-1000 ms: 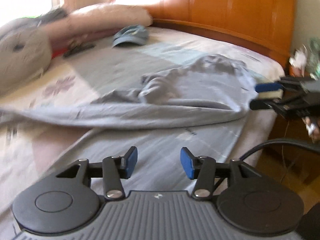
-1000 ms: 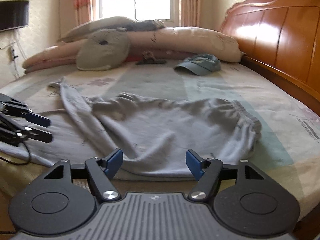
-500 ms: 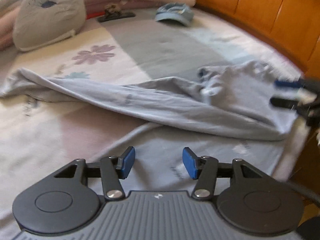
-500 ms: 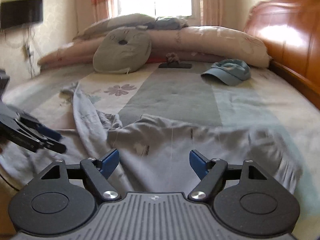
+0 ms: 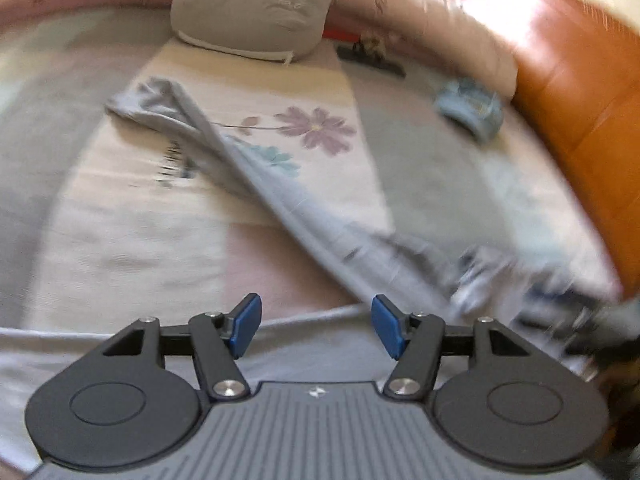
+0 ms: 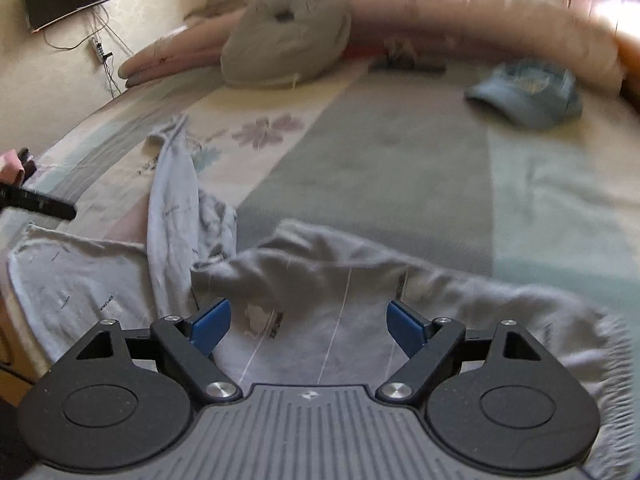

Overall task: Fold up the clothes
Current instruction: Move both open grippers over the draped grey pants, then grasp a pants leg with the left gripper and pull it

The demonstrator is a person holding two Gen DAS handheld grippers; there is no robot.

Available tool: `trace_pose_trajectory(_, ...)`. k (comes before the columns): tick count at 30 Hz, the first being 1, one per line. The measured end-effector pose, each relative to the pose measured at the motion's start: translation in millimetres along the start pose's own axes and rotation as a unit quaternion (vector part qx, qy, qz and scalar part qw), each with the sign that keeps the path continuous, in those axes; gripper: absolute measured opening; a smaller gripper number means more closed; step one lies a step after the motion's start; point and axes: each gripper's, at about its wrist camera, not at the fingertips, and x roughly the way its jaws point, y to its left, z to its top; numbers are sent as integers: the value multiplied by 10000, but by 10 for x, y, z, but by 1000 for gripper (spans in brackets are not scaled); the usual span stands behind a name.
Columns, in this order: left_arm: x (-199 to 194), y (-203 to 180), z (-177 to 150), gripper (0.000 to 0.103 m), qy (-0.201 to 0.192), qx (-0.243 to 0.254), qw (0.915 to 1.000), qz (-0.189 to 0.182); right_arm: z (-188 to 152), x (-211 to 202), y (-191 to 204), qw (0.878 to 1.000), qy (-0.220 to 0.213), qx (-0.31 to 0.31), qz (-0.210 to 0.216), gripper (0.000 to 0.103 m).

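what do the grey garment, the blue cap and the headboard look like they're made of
Grey garment: soft knit, probably cotton jersey; it drapes in limp folds, matte.
Blue cap: washed cloth, maybe denim-like; faded and matte, though blurred.
Headboard: wood, varnished; orange-brown with a glossy sheen.

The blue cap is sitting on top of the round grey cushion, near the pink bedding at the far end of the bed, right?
Not quite. The blue cap lies flat on the bed sheet, well apart from the round grey cushion, not on top of it. It is near the pink bedding at the far end of the bed. The right wrist view shows this best.
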Motion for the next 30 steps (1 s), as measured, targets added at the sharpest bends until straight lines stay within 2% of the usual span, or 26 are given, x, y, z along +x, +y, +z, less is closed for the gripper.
trace_pose_trajectory(3, 283, 2, 63, 61, -28, -315, 9985, -439, 5, 120, -95, 9993, 219, 283, 142, 88)
trace_pose_trajectory(9, 863, 222, 54, 58, 413, -1174, 9888, -825, 13, 221, -110, 9976, 464, 480, 185, 89)
trace_pose_trajectory(12, 968, 315, 20, 60, 349, -1488, 9786, -1379, -9, 201, -88, 9972, 490, 564, 98, 89)
trace_pose_trajectory(15, 1076, 428, -9, 60, 328, -1872, 9635, -1885, -49, 182, -69, 9961, 512, 710, -50, 89)
trace_pose_trajectory(18, 1169, 511, 11, 57, 370, -2064, 9524, -2215, -72, 137, 8, 9951, 511, 802, -280, 89)
trace_pose_trajectory(20, 1213, 541, 23, 39, 418, -2024, 9519, -2262, -102, 100, 79, 9939, 486, 888, -440, 89)
trace_pose_trajectory(23, 1290, 632, 16, 23, 504, -2116, 9471, -2361, -170, 29, 233, 9911, 416, 1040, -725, 89)
trace_pose_trajectory(25, 1359, 708, 24, 17, 610, -2279, 9392, -2493, -217, -25, 348, 9885, 355, 1147, -915, 89)
trace_pose_trajectory(27, 1428, 747, 51, 17, 696, -2373, 9311, -2681, -261, -91, 472, 9859, 275, 1253, -1077, 89)
trace_pose_trajectory(29, 1488, 733, 86, 17, 756, -2306, 9288, -2800, -306, -159, 604, 9826, 195, 1373, -1239, 89)
trace_pose_trajectory(30, 1507, 713, 102, 16, 786, -2248, 9305, -2784, -317, -188, 660, 9813, 177, 1409, -1297, 89)
